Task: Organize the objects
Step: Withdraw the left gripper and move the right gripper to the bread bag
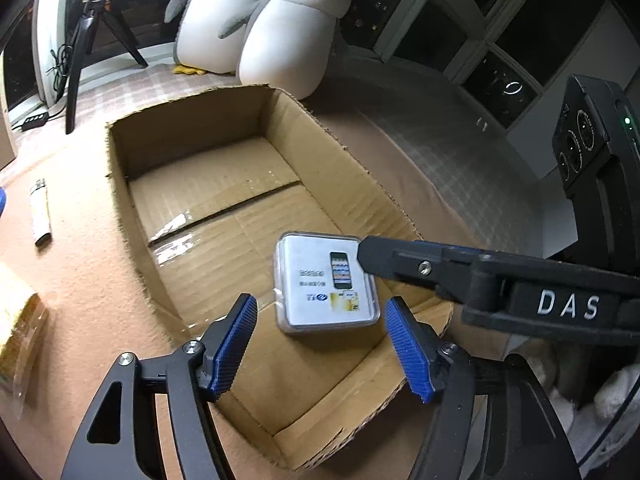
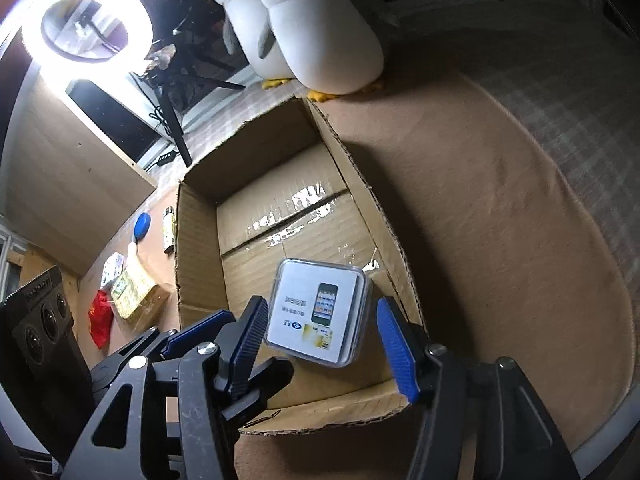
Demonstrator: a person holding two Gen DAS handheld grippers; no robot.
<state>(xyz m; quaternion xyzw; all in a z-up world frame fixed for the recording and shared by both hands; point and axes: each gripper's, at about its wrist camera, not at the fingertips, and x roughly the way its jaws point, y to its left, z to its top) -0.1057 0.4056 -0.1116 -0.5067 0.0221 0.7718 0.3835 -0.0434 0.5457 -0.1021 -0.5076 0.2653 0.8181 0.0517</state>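
Note:
An open cardboard box (image 1: 132,208) (image 2: 196,248) lies on a tan blanket. A clear plastic case with a phone picture (image 1: 326,284) (image 2: 318,312) rests on the box floor near its front corner. My left gripper (image 1: 322,344) is open, its blue fingers either side of the case, just above it. My right gripper (image 2: 320,344) is open too, fingers straddling the case without touching it. In the left wrist view one black finger (image 1: 384,258) of the right gripper reaches the case's right edge.
Two plush penguins (image 1: 280,28) (image 2: 320,36) sit behind the box. A lighter (image 1: 40,212) (image 2: 169,230), a yellow packet (image 2: 134,292), a red cloth (image 2: 100,316) and a blue item (image 2: 142,226) lie left of the box. A ring light (image 2: 86,20) stands on a tripod (image 1: 84,52).

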